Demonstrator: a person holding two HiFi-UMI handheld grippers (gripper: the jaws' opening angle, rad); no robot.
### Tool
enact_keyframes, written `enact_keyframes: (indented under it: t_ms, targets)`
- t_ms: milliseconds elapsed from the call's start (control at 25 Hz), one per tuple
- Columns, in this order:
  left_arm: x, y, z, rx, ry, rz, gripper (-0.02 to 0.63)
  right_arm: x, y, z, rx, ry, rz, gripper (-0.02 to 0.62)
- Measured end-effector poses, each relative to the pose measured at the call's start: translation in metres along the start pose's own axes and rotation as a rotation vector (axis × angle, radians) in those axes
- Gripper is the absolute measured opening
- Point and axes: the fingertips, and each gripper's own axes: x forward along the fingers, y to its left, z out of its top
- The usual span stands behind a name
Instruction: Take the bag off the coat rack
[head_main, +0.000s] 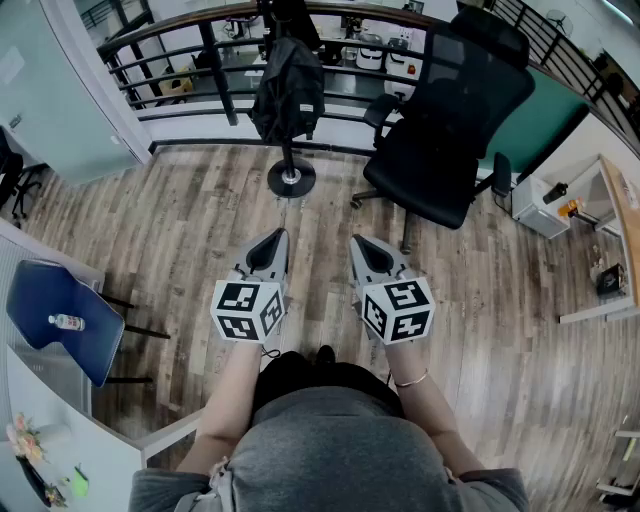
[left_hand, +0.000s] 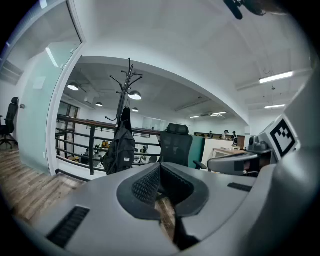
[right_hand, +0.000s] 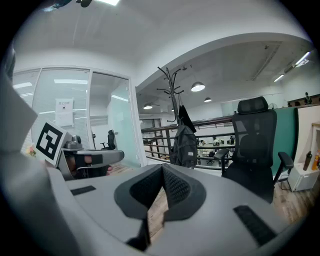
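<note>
In the head view, the black fabric backpack (head_main: 288, 95) is covering the upper pole of the black metal coat rack (head_main: 291, 180), and its hooks are blending into darkness at the top edge. At the left, the small clear plastic bottle (head_main: 67, 322) is showing a label too small to read. In the left gripper view, the backpack's white tag (left_hand: 127, 159) is appearing as a pale speck. In the right gripper view's upper left, the white paper notice (right_hand: 64, 112) is carrying print too fine to read
</note>
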Motion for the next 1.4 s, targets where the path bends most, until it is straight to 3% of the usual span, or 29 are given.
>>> enact_keyframes:
  t_ms: [560,600,640,760,880,1400]
  targets:
    - [0.003,0.011,-0.006,0.001,0.015,0.036,0.029,0.009,-0.007,-0.003,0.073,-0.023,0.034,-0.002]
    - [0.003,0.012,-0.006,0.001,0.019,0.039,0.029,0.011,-0.007,-0.003,0.085,-0.021,0.049,0.030]
    - [0.003,0.014,-0.006,0.000,0.024,0.044,0.031,0.013,-0.007,-0.004,0.097,-0.017,0.066,0.127]
    - [0.004,0.019,-0.006,0.004,0.029,0.056,0.049,0.017,-0.007,-0.006,0.113,-0.004,0.095,0.201]
    - [0.008,0.024,-0.005,0.003,0.024,0.073,0.110,0.021,-0.010,-0.005,0.106,-0.001,0.100,0.232]
    - [0.082,0.092,-0.010,-0.020,0.066,0.121,0.232,0.099,-0.046,0.015,0.145,0.000,0.118,0.367]
